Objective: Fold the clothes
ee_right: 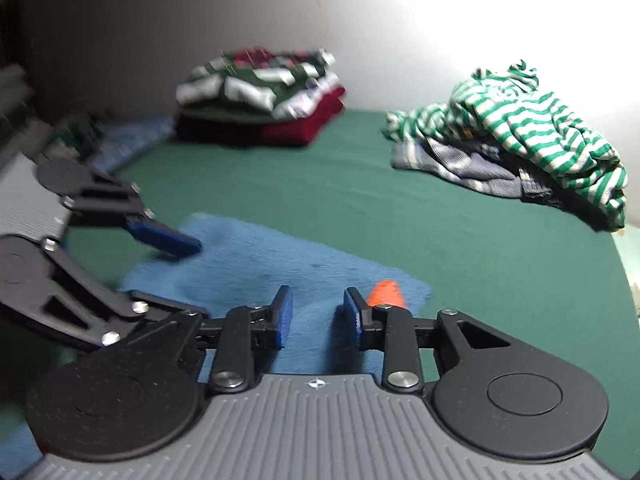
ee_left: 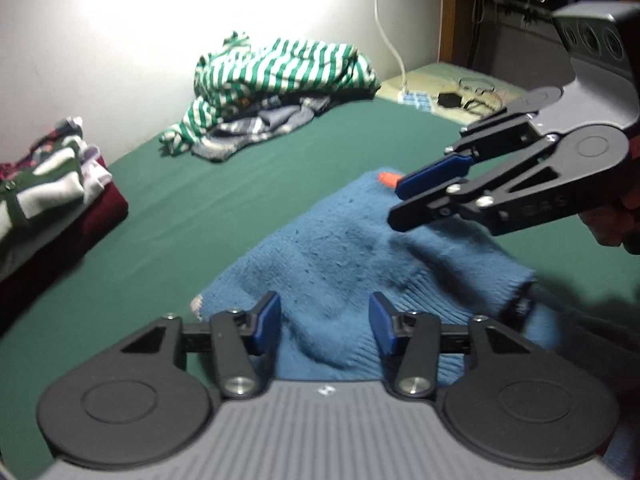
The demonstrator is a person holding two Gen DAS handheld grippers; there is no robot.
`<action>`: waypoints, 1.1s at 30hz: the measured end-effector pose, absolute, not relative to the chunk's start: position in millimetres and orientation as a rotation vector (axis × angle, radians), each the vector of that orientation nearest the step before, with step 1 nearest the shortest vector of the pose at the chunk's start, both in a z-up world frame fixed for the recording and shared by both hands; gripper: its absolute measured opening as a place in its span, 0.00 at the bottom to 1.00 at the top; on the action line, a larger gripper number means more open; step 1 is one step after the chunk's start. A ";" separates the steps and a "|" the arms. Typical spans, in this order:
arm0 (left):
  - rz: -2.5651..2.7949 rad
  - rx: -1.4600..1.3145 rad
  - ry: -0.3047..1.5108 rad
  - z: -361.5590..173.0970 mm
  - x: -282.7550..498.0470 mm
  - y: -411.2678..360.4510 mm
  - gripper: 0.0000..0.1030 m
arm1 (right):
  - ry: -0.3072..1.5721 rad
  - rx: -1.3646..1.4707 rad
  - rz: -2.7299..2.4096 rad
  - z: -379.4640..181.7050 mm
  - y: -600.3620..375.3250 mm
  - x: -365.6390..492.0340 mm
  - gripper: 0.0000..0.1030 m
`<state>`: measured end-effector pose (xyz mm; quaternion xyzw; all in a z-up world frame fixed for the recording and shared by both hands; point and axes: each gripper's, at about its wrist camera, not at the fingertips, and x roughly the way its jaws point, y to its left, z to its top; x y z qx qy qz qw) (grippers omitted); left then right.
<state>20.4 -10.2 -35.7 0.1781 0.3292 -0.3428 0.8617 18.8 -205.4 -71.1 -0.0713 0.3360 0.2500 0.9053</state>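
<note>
A blue knitted garment point(ee_left: 340, 256) lies on the green sheet, folded over, with a small orange patch point(ee_left: 388, 179) at its far end. My left gripper point(ee_left: 325, 326) is open just above its near ribbed edge, holding nothing. My right gripper point(ee_right: 316, 314) is open over the same blue garment point(ee_right: 256, 264), with the orange patch point(ee_right: 386, 294) beside its right finger. The right gripper also shows in the left wrist view point(ee_left: 436, 174), hovering over the garment's far end. The left gripper shows in the right wrist view point(ee_right: 160, 272) at the left.
A folded stack of clothes point(ee_left: 52, 204) on a dark red item sits at the left; it also shows in the right wrist view point(ee_right: 264, 100). An unfolded heap topped by a green-striped shirt point(ee_left: 276, 76) lies by the wall. A white cable point(ee_left: 390, 44) hangs at the back.
</note>
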 end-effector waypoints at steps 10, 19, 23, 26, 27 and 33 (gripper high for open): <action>-0.725 0.411 0.736 -54.9 -12.2 2.5 0.48 | 0.725 -0.203 0.476 -81.2 -198.8 -35.8 0.26; -0.693 0.448 0.703 -57.8 -31.1 2.0 0.47 | 0.706 -0.305 0.456 -84.8 -190.3 -57.1 0.34; -0.684 0.441 0.699 -59.6 -35.9 8.5 0.47 | 0.691 -0.342 0.421 -88.1 -182.5 -64.2 0.34; -0.670 0.393 0.722 -56.2 -42.6 22.0 0.47 | 0.725 -0.318 0.425 -80.6 -184.6 -67.6 0.34; -0.670 0.338 0.724 -52.3 -46.3 29.1 0.47 | 0.732 -0.281 0.424 -76.0 -188.3 -70.2 0.30; -0.674 -0.002 0.763 -48.6 -57.4 53.6 0.56 | 0.704 -0.001 0.351 -59.7 -213.1 -85.4 0.30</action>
